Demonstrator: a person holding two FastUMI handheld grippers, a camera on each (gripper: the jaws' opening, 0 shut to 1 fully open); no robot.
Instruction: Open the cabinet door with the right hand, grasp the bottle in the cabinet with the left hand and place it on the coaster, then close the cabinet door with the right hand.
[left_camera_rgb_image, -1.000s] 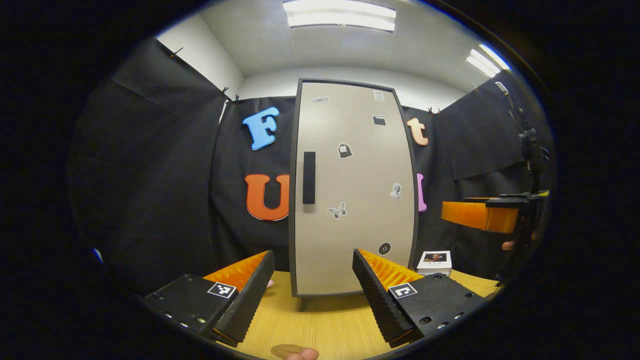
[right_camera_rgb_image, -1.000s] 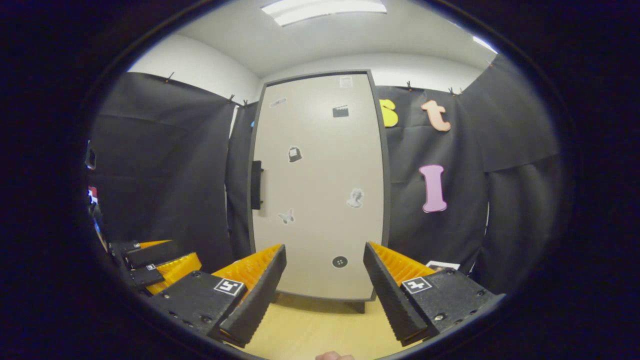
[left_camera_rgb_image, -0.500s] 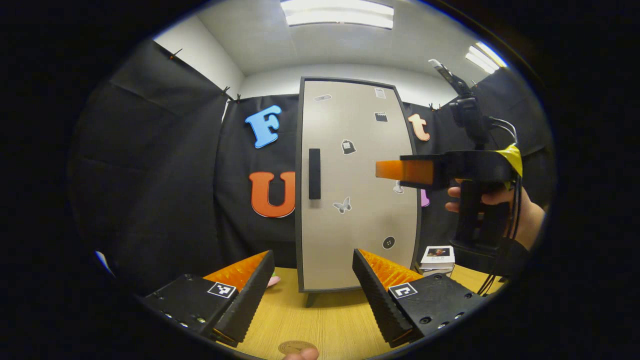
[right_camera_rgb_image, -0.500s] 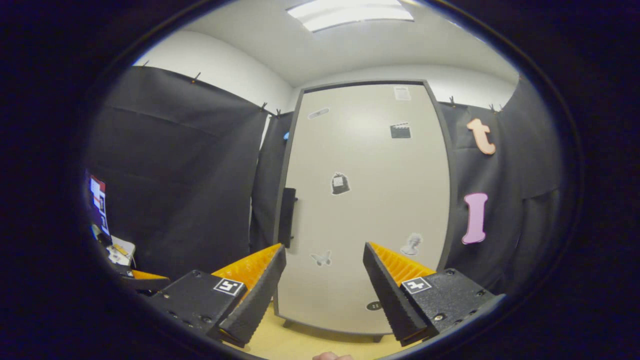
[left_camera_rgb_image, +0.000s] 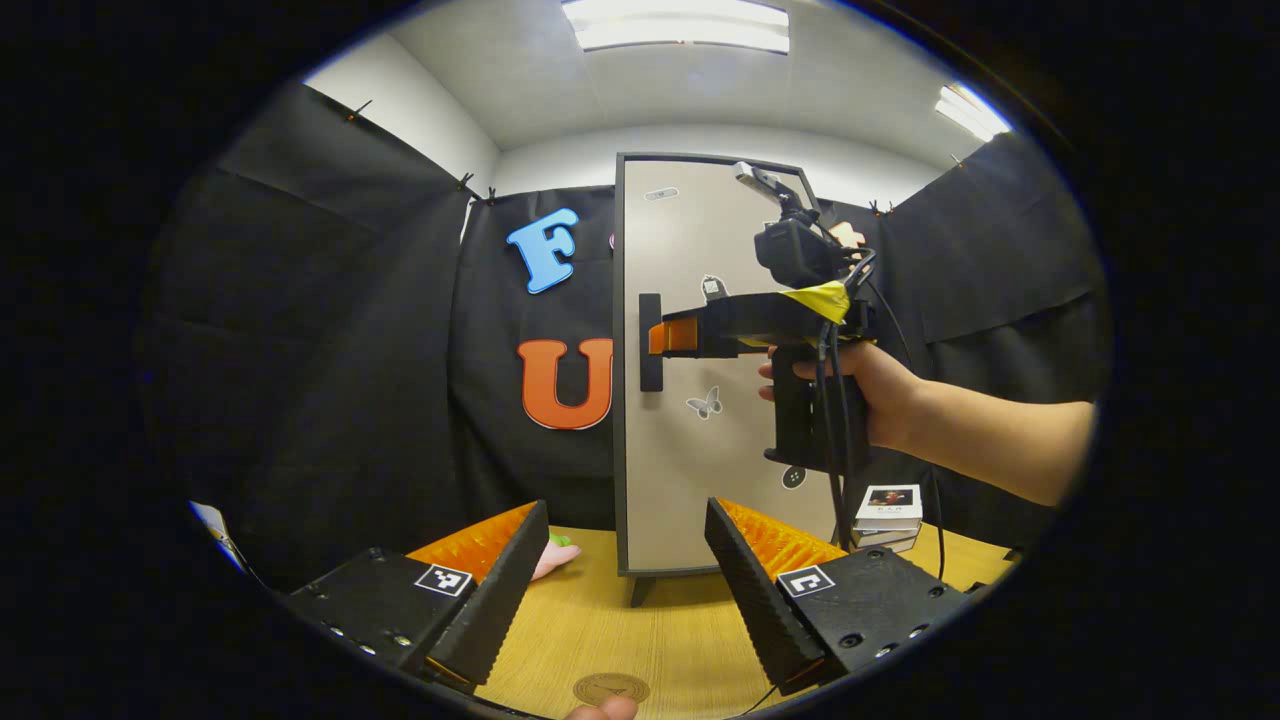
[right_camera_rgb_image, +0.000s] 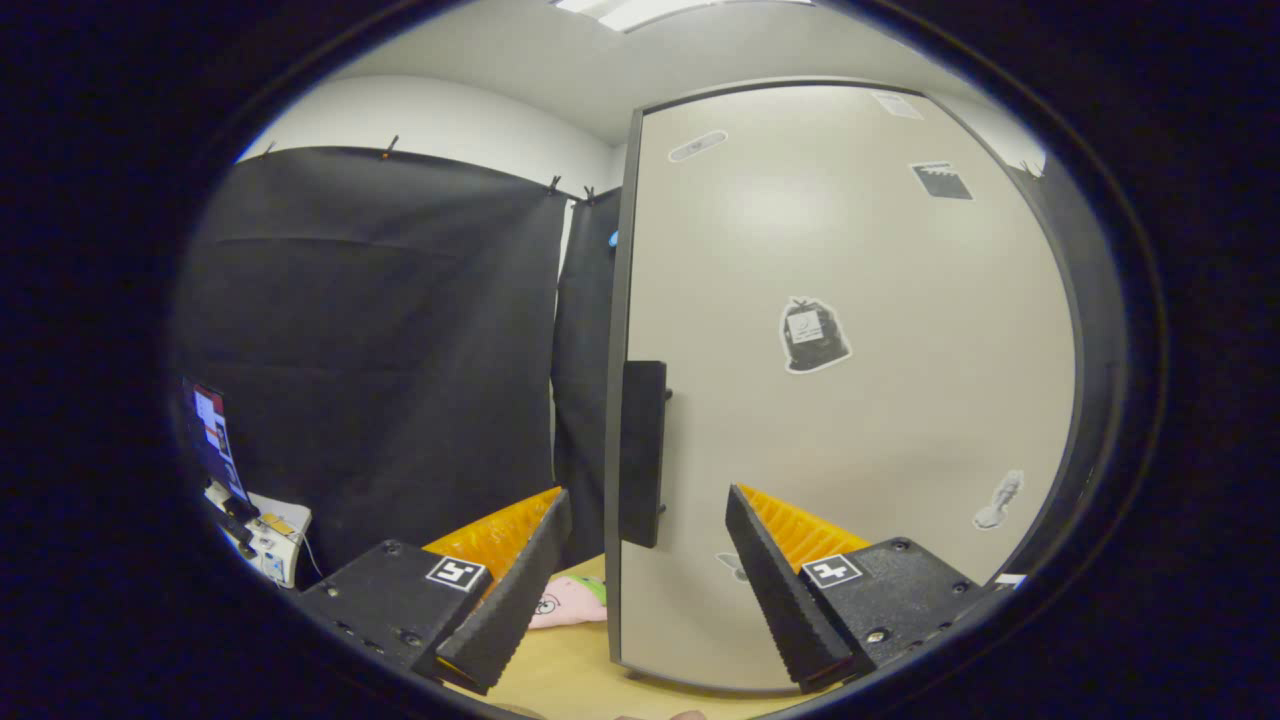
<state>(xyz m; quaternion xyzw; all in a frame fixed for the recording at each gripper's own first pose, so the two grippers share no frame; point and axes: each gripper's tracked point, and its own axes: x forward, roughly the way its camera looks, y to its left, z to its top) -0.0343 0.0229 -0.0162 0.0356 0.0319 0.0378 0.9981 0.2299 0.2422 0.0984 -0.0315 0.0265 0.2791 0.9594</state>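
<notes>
Left gripper view puts the left gripper (left_camera_rgb_image: 618, 585) nearest, low over the wooden table (left_camera_rgb_image: 660, 625), its two fingers spread wide with nothing between them. Right at the near edge of the table lies the round brown coaster (left_camera_rgb_image: 611, 688), with a fingertip (left_camera_rgb_image: 600, 710) just in front of it. Farther back, to the left, a small pink soft toy (left_camera_rgb_image: 553, 558) lies on the table beside the cabinet. The tall beige cabinet (left_camera_rgb_image: 690, 470) stands upright at the far side of the table against the black cloth; its door is closed, so the bottle cannot be seen. A short stack of books (left_camera_rgb_image: 886, 515) sits to the right of the cabinet's foot. Up at handle height, a hand (left_camera_rgb_image: 868, 392) coming in from the right holds the right gripper (left_camera_rgb_image: 658, 338) level, its fingertips right at the dark vertical door handle (left_camera_rgb_image: 650, 342); whether they touch it cannot be told from here.

Right gripper view shows the right gripper (right_camera_rgb_image: 648, 570) released, fingers well apart and gripping nothing, with the door handle (right_camera_rgb_image: 642, 452) standing just beyond the gap between them, near the door's left edge. Stickers dot the cabinet (right_camera_rgb_image: 900, 400) front. The pink soft toy (right_camera_rgb_image: 563, 605) lies low beside the cabinet's left edge.
</notes>
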